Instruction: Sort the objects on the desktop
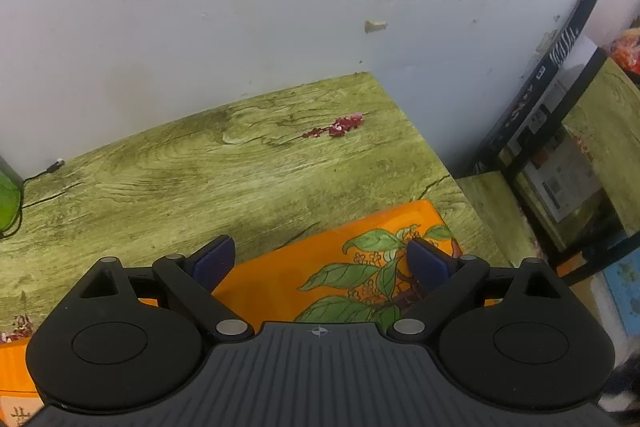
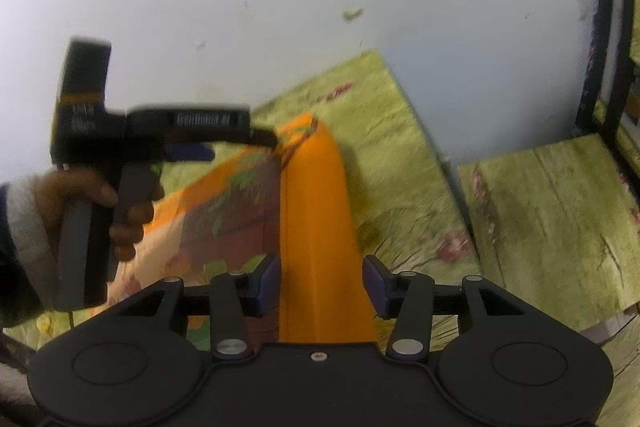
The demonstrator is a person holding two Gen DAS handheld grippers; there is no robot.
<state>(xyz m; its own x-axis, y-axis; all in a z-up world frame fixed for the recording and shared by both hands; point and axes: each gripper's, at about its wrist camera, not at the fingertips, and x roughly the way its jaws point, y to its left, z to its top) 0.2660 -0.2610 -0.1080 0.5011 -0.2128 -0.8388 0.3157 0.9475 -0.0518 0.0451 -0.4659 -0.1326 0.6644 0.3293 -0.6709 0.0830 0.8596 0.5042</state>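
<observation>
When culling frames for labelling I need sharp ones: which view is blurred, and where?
Left wrist view: sharp; fisheye bows the table edge. Right wrist view: motion blur smears the left gripper, the hand holding it and the print on the orange box; the right gripper is crisp.

Left gripper point(image 1: 320, 259) tilts downward, jaws wide apart; right gripper point(image 2: 322, 283) jaws stand narrower.

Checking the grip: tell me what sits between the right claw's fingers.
The orange box's upright edge fills the right claw, pads against both sides; right wrist view.
</observation>
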